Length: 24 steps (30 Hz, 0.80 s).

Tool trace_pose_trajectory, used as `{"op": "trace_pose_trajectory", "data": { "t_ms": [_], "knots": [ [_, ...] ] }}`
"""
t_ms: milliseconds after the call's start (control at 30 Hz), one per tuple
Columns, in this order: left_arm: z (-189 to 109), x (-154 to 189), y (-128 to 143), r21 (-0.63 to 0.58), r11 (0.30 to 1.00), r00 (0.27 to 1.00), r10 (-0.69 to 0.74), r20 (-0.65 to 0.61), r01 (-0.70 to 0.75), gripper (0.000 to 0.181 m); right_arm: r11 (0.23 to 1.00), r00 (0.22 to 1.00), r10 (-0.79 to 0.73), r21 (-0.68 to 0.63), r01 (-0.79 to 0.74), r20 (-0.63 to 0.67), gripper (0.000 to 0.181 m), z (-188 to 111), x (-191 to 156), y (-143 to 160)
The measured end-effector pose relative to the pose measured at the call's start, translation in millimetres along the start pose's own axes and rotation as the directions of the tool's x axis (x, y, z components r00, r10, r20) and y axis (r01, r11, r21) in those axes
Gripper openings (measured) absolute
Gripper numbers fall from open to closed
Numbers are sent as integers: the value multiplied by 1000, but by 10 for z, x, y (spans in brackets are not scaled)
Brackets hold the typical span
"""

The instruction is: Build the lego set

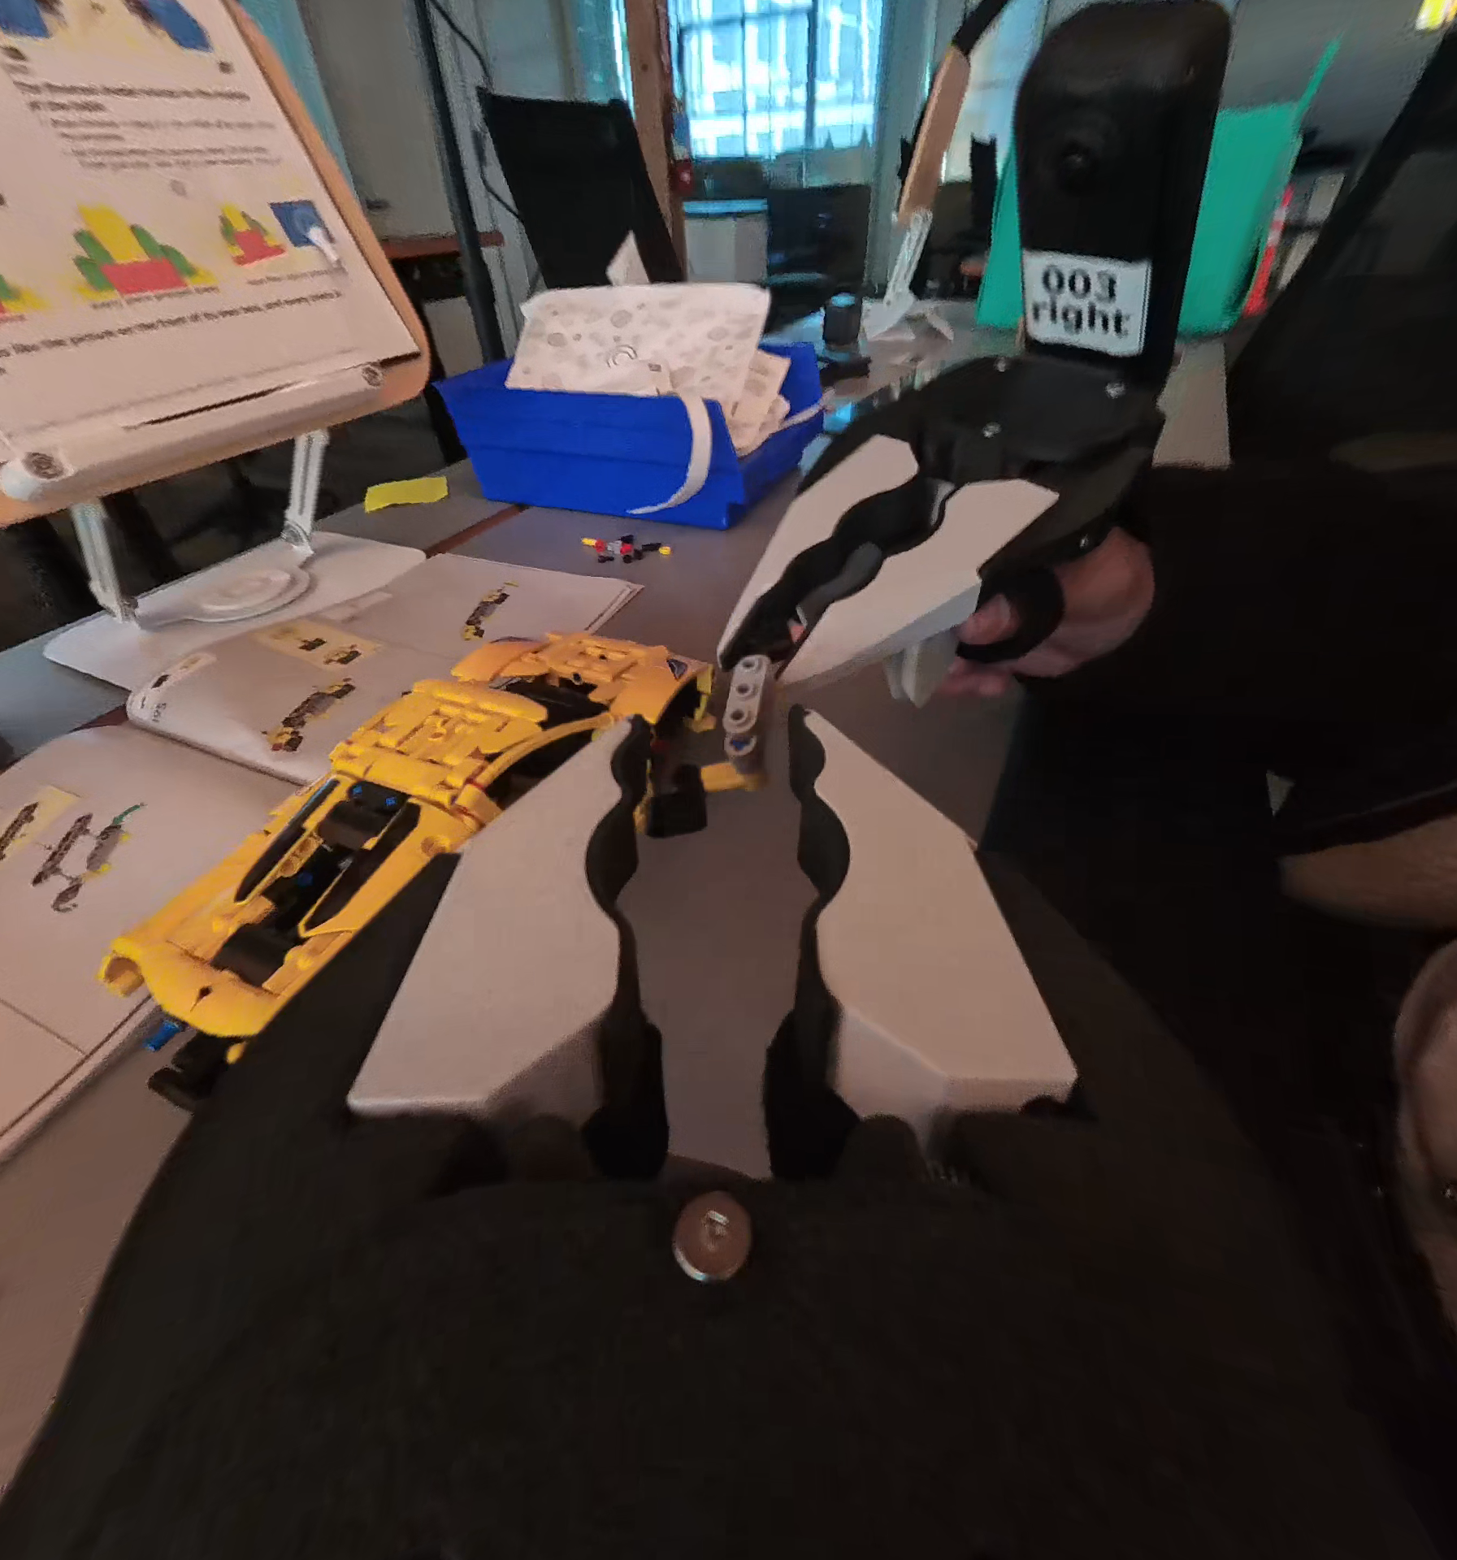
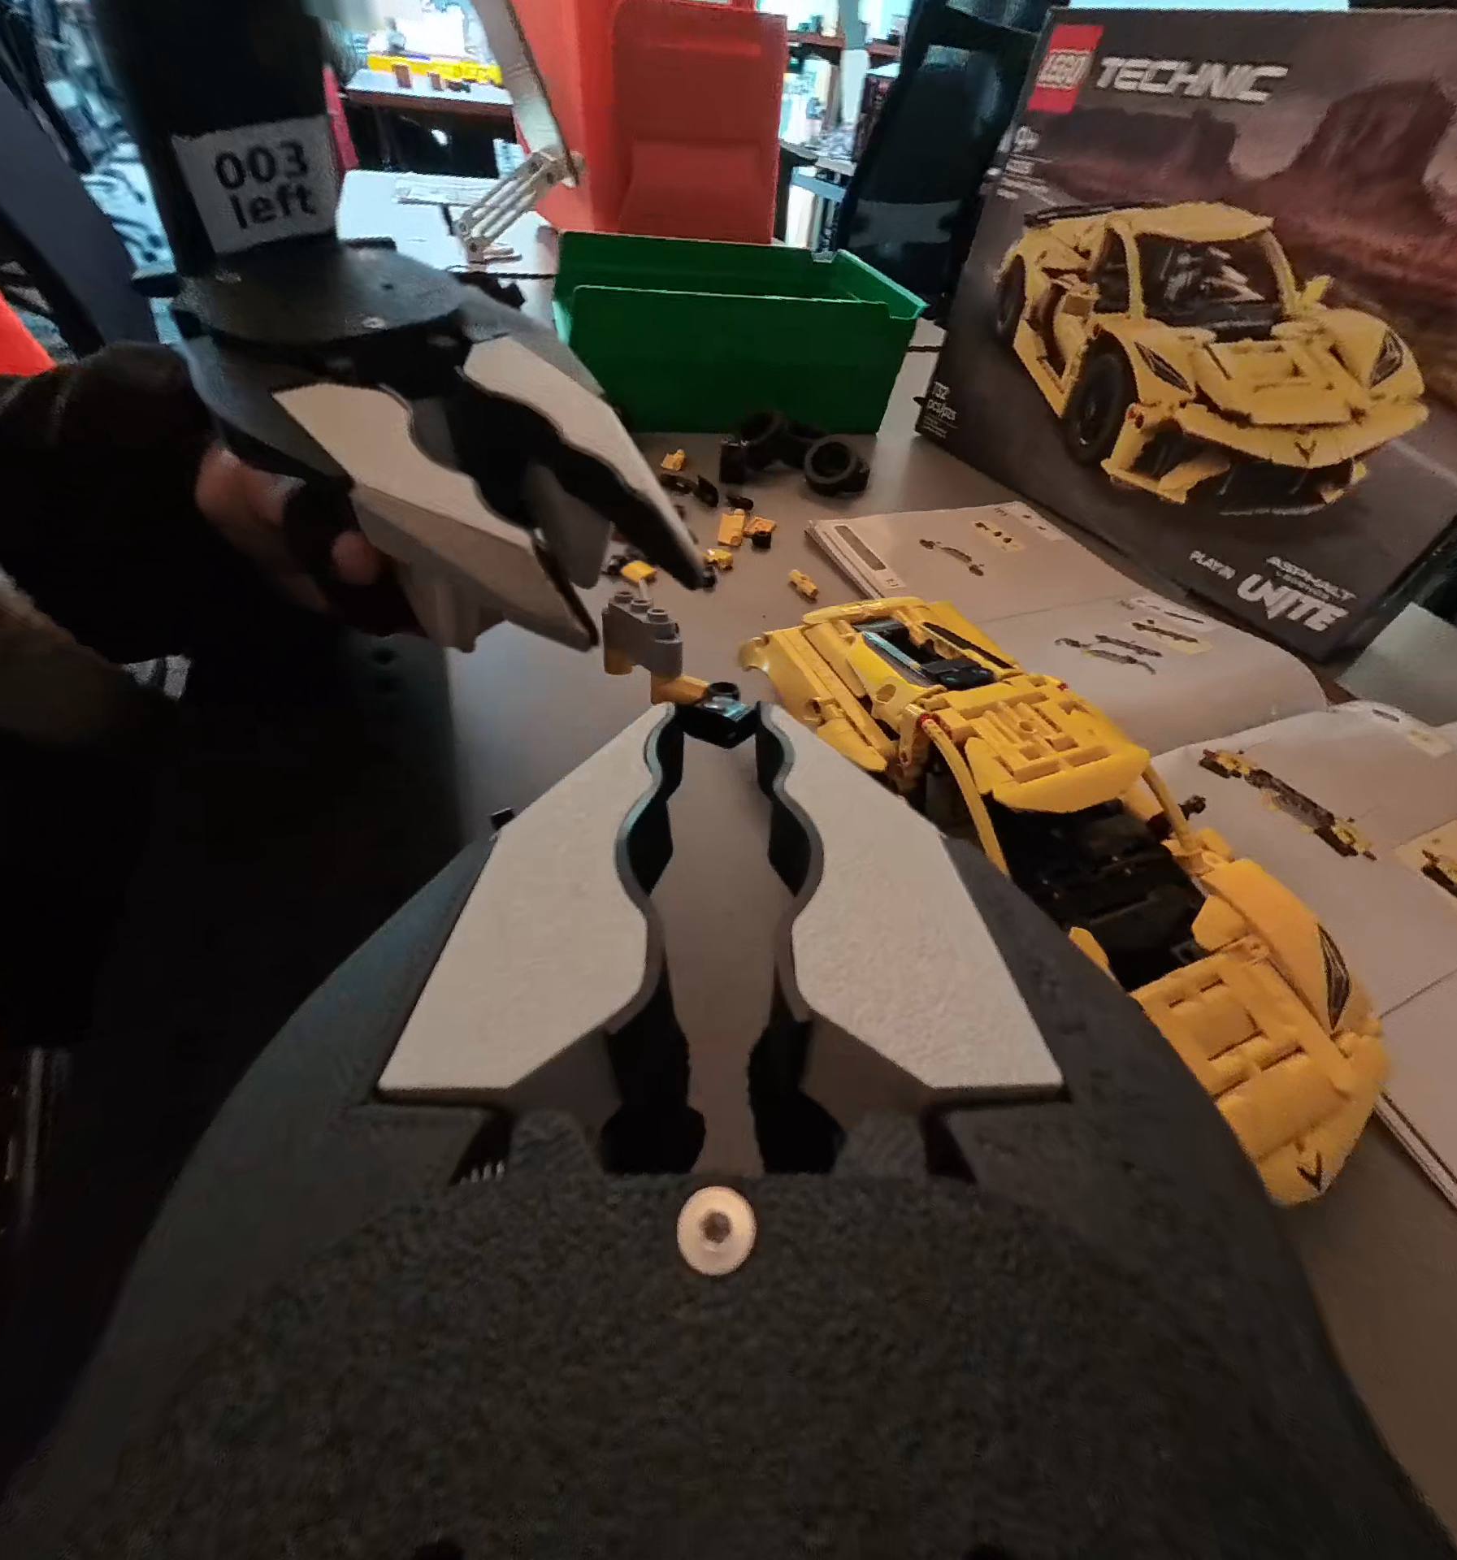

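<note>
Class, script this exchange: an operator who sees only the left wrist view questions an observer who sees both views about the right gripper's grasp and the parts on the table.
Operator: What is the right gripper pinching?
Observer: A black piece at one end of the small sub-assembly.
Operator: Any tyres on the table?
Observer: Yes, black tyres lie loose in front of a green bin.

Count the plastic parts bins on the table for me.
2. A blue bin holding white packets stands beyond the yellow car; a green bin sits behind the loose black tyres. More may be hidden out of view.
</note>
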<state>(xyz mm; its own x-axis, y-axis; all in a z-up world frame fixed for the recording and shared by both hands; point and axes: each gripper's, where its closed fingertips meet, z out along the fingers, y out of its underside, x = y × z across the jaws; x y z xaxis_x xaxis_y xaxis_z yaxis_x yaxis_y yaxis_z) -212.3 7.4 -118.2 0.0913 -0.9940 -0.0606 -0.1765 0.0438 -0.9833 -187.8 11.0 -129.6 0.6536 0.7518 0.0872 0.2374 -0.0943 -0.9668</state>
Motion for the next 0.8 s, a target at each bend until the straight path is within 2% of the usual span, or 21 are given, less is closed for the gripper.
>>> {"op": "trace_pose_trajectory", "data": {
  "t_ms": [100, 167, 267, 367, 467, 567, 633, 700, 800],
  "knots": [
    [37, 74, 58, -63, 995, 997, 76, -8, -76, 30, 999, 998, -32, 3, 32, 45, 15, 14, -98, -6],
    [48, 154, 81, -84, 990, 993, 111, -39, -114, 10, 999, 998, -45, -2, 46, 45, 15, 20, -106, 6],
    [46, 195, 72, -78, 982, 985, 169, -40, -172, 8, 1000, 997, -25, -4, 25, 74, 15, 18, -116, 30],
    [40, 172, 113, -99, 975, 980, 198, -32, -200, 7, 997, 993, 67, -33, -64, 102, 16, 66, -110, 101],
    [26, -25, 98, -86, 993, 995, 81, 50, -76, 7, 1000, 1000, 14, -7, -14, -24, 27, 50, 41, 48],
    [2, -262, 56, 6, 990, 981, -143, 132, 144, 7, 999, 978, -51, 1, 52, -204, 48, 37, 174, -28],
    [17, -300, -4, 94, 949, 945, -311, 98, 302, 7, 995, 963, -98, -24, 95, -253, 58, 128, 109, -66],
    [58, -262, -67, 159, 884, 895, -447, 8, 440, 7, 989, 936, -150, -38, 145, -318, 60, 214, 56, -111],
    [94, -235, -102, 209, 795, 821, -565, -86, 569, 7, 972, 898, -232, -75, 220, -374, 68, 274, 29, -137]
  ]
}}
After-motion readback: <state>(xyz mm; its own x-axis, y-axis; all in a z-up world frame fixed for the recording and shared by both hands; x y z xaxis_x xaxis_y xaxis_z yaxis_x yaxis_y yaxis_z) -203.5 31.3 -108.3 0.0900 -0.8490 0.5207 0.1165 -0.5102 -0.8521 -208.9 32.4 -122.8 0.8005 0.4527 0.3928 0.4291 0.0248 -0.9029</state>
